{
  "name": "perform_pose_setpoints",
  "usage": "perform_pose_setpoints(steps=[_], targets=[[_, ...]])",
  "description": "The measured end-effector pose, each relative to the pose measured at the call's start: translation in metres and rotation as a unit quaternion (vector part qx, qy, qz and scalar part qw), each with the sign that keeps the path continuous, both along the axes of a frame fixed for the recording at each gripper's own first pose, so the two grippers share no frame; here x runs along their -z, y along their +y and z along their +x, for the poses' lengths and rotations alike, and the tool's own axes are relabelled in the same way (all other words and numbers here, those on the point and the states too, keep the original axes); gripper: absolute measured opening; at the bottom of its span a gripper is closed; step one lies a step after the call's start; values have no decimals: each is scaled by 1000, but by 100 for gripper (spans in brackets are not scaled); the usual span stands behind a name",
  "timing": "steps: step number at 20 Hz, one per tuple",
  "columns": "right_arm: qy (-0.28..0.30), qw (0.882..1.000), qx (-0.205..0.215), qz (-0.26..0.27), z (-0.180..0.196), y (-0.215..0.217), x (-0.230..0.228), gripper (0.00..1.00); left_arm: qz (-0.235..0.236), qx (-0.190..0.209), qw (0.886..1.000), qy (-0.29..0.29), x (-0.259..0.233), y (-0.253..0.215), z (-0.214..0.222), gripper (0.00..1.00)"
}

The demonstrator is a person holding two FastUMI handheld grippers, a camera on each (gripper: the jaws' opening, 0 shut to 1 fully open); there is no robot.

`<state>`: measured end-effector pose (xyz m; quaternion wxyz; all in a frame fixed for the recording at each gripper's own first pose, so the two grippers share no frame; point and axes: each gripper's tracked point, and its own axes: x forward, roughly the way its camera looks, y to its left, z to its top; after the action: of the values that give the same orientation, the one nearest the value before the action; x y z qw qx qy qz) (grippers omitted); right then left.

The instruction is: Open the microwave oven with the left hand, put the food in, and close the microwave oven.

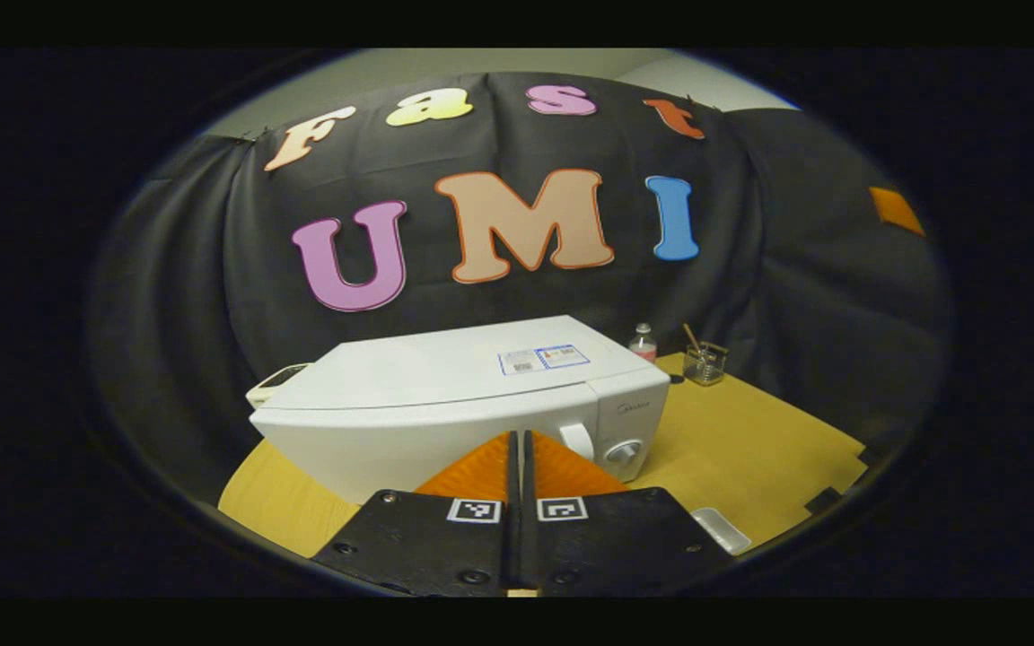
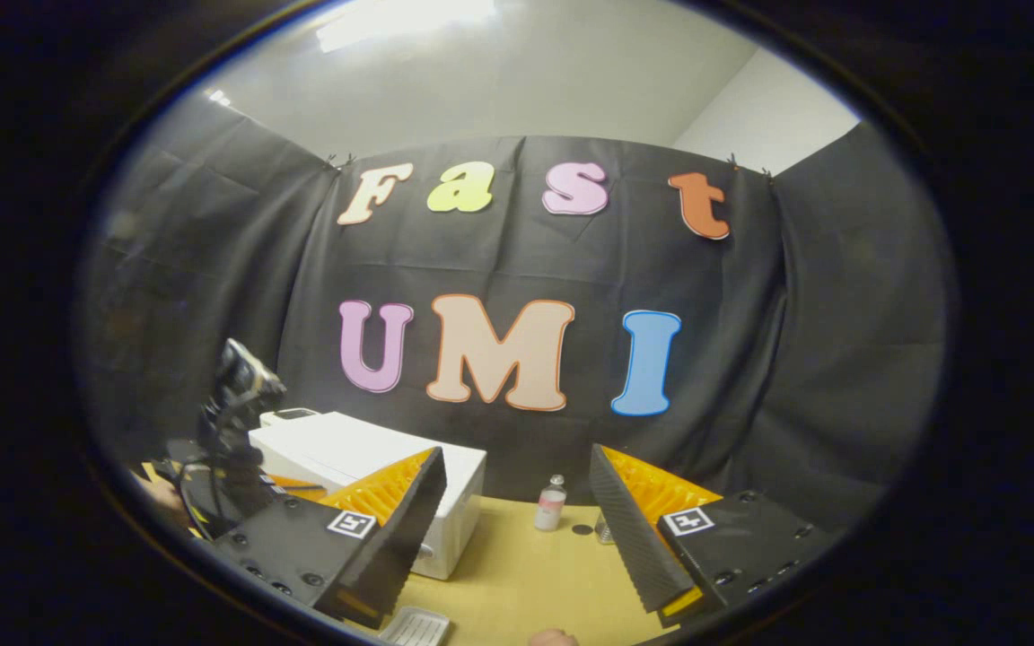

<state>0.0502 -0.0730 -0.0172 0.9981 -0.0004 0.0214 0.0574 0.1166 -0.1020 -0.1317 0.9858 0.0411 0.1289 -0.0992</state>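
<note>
Since its door is closed, the white microwave oven (image 1: pixel 463 404) sits untouched at the back-left part of the wooden table (image 1: pixel 750 449), its door face and control panel with two round knobs (image 1: pixel 622 451) turned toward the left gripper. That orientation suits the task: the door's opening edge lies beside the knobs, where the left hand can reach it. The left gripper (image 1: pixel 518 467) hangs just in front of the door with its fingers pressed together and nothing between them, so I judge it is poised to approach rather than to grasp; it would have to spread before it could hook the door edge.

Near the table's front edge lies a small pale tray (image 1: pixel 722 529), possibly the food's dish, though what it carries cannot be told. The right gripper (image 2: pixel 517 511) is held high and back, its fingers spread wide and empty, likely waiting for the food once the oven stands open.

Farther off, toward the table's rear, stand a small bottle (image 1: pixel 643 342) and a clear glass holder (image 1: pixel 705 362) with a stick in it, well apart from the oven and out of the working path.
</note>
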Motion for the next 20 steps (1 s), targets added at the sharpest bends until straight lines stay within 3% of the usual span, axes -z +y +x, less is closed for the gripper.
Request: perform_pose_setpoints(steps=[6, 11, 14, 17, 20], targets=[[-1, 1000, -12, -3, 4, 19, -1, 97, -35, -27, 997, -58, -71, 39, -21, 0], [-4, 1000, -23, 6, 9, 35, -5, 97, -25, -49, 994, -98, -105, 68, -34, 1], [-6, 1000, -25, 0, 13, 43, -8, 97, -54, -16, 989, -134, -132, 58, -45, 5], [-10, 999, -36, -10, 12, 60, -11, 97, -37, -32, 988, -146, -136, 74, -47, 92], [-12, 999, -43, -9, 8, 73, -12, 97, -41, -23, 987, -153, -139, 70, -55, 98]])
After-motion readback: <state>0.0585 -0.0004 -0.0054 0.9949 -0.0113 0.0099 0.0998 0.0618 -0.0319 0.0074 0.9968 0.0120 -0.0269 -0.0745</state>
